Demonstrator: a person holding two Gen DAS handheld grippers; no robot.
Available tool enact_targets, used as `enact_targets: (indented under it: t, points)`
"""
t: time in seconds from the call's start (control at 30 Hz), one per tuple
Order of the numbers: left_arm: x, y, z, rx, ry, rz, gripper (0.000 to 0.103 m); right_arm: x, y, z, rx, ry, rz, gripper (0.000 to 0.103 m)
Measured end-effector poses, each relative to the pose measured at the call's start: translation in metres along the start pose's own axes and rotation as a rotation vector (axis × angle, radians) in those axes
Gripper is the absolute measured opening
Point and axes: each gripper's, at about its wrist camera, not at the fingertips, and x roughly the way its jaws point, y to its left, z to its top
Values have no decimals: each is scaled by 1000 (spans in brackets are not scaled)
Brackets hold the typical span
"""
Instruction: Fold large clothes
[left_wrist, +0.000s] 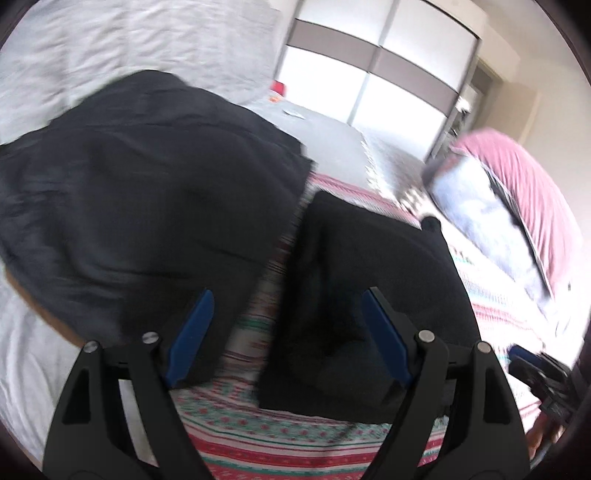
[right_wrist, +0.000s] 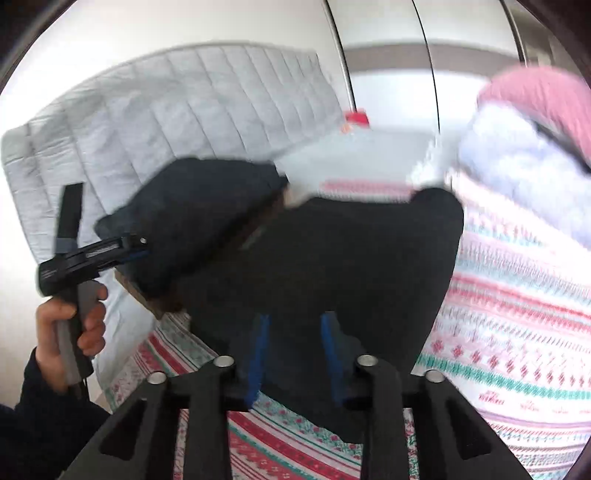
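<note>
Black cloth (right_wrist: 314, 258) lies folded on the patterned bedspread (right_wrist: 517, 314). Left hand (right_wrist: 70, 325) grips its handle; left gripper (left_wrist: 284, 328) gapes empty above it. Right gripper (right_wrist: 293, 354), jaws narrowed, grip unclear.

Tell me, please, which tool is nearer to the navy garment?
Left. The left tool is open at the navy garment edge; the right tool grips the black garment beside it.

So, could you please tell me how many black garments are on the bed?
2: a rumpled black garment lies left, a folded black garment right on the patterned bedspread. Others may be hidden.
</note>
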Motion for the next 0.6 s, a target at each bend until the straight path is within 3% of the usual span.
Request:
enact_targets:
  t: [0.07,0.13,0.2,0.3,0.4,0.47,0.53,0.6]
  points:
    - [13,-20,-5,57,24,14,82,32,-4,-10,-9,95,-19,23]
    - [25,-32,-8,109,43,59,75,44,5,-15,-54,125,-51,23]
    - [38,-38,-14,146,85,108,60,56,11,-21,-85,143,-94,23]
    - [57,-37,-22,161,167,141,51,78,9,-31,-72,199,-111,23]
    - [49,-34,-19,145,147,115,50,90,13,-39,-111,202,-131,23]
    - [36,-36,-16,133,110,79,50,91,10,-38,-62,208,-102,23]
    - [26,-40,-15,131,68,-11,50,94,9,-41,-30,218,-65,23]
    - [31,-50,-15,169,62,-14,51,95,8,-43,-27,217,-58,23]
